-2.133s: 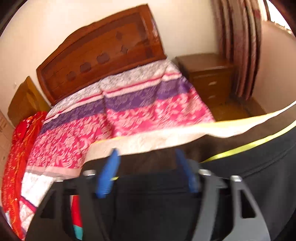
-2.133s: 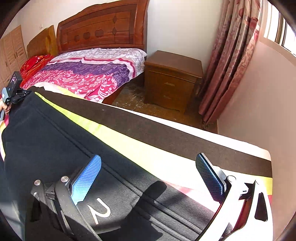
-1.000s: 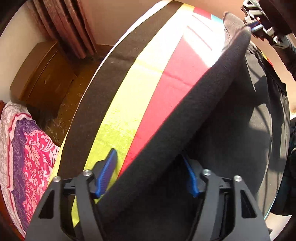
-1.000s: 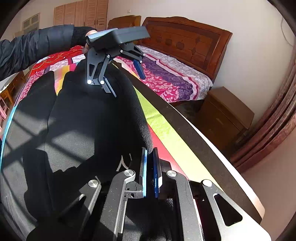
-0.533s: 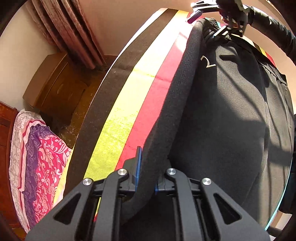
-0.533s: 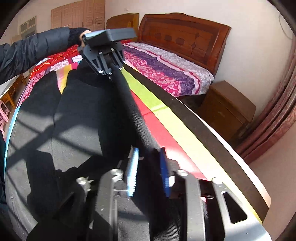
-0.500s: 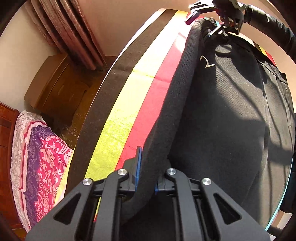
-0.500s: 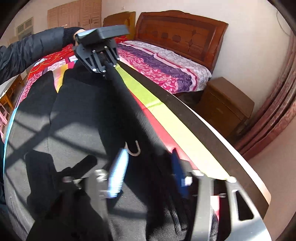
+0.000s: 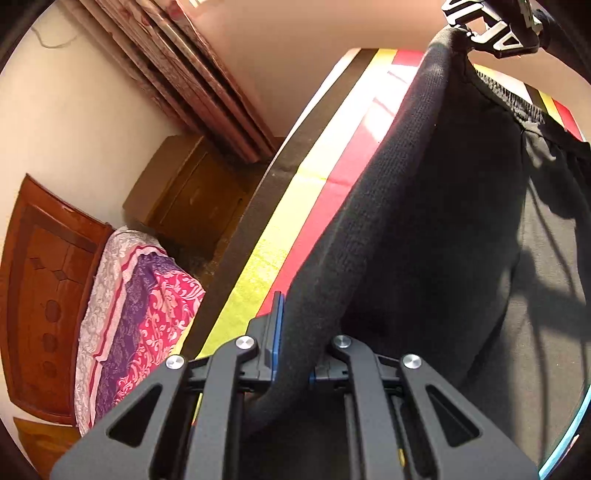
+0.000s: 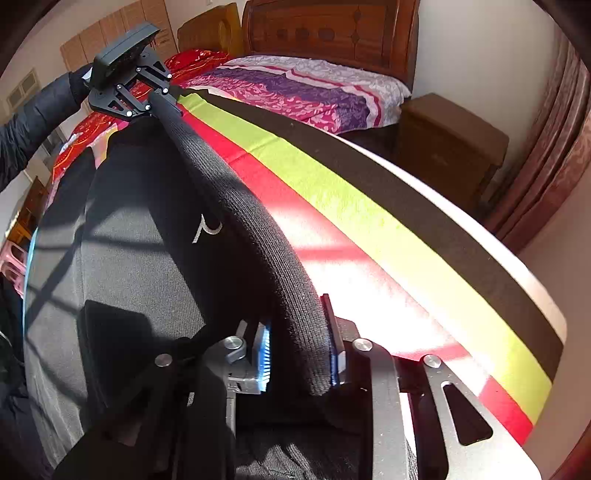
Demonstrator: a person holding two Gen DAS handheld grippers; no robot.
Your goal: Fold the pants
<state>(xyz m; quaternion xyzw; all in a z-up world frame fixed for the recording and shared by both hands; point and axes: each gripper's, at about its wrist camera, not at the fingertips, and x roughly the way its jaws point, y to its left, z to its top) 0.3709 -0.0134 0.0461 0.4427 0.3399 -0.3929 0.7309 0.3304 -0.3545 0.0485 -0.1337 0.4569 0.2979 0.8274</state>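
Left gripper (image 9: 291, 354) is clamped on the pants (image 9: 461, 229) edge, while the right gripper's (image 10: 299, 354) fingers are closing on it above the bed (image 10: 369, 192).

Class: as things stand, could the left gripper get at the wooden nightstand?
Probably not: the left gripper is shut on the pants, and the nightstand stands on the floor beyond the striped bed.

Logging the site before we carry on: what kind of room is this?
A bedroom, most likely: a bed with a carved wooden headboard, a wooden nightstand beside it, and curtains.
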